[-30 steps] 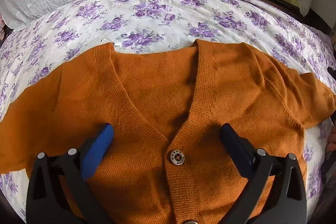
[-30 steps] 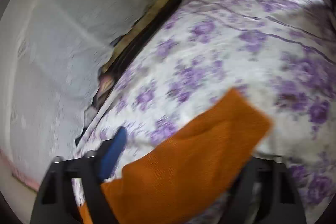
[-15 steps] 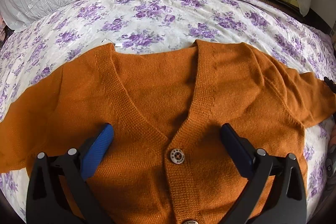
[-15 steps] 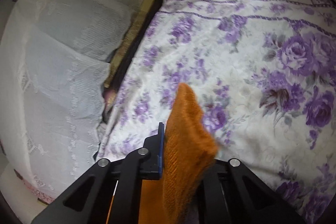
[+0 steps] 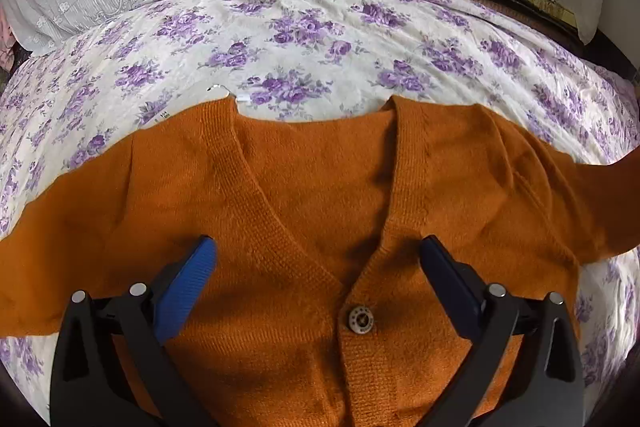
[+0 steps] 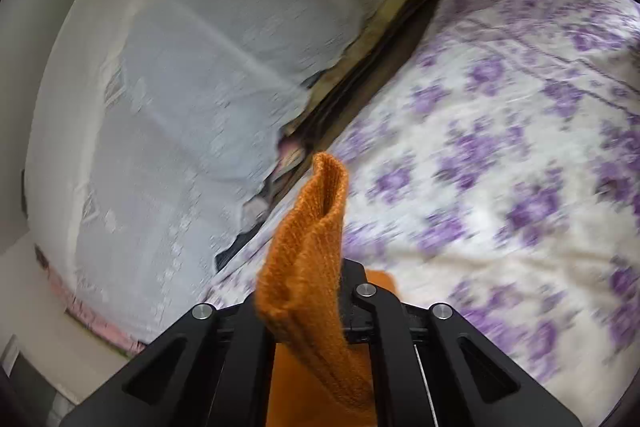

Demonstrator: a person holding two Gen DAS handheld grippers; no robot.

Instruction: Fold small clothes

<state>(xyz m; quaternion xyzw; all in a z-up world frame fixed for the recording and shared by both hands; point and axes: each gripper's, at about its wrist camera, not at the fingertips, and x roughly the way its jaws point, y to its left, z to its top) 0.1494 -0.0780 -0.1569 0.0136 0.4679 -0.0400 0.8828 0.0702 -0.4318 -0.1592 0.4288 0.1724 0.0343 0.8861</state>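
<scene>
A bed (image 5: 304, 27) in purple-flowered sheeting carries an orange cardigan (image 5: 304, 195), spread flat and face up. The left gripper (image 5: 316, 267) hangs released above the cardigan's chest, a button (image 5: 360, 319) at its 5 o'clock. The right gripper (image 6: 308, 311) is clenched on the cardigan's sleeve cuff (image 6: 316, 227), which stands up toward 12 o'clock.

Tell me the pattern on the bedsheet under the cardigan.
Purple flower clusters on a white bedsheet, sharpest in the left wrist view.
</scene>
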